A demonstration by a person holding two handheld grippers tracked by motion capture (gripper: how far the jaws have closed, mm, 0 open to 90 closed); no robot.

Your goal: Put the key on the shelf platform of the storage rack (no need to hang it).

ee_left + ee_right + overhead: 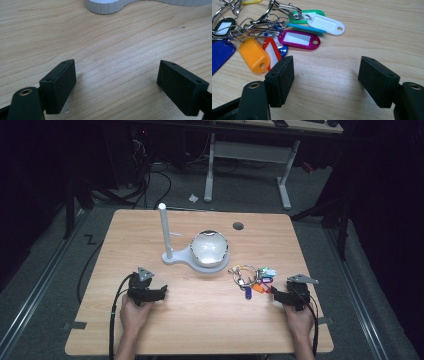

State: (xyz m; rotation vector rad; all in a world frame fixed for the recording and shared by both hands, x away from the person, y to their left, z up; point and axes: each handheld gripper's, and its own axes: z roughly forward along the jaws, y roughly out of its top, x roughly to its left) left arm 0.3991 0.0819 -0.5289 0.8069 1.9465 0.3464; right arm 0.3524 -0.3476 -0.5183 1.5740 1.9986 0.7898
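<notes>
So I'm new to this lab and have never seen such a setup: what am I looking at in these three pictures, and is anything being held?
A person sits at a wooden table with a hand-held two-jaw tool in each hand: the left gripper and the right gripper. The high view looks down from above. The other two pictures come from cameras riding on the grippers, looking along their black jaws. On the table lie a bunch of key tags on metal rings and a white stand with an upright post and a shiny dome. Both grippers are open with only bare wood between the jaws; nothing is held. The key tags lie just ahead of the right gripper.
</notes>
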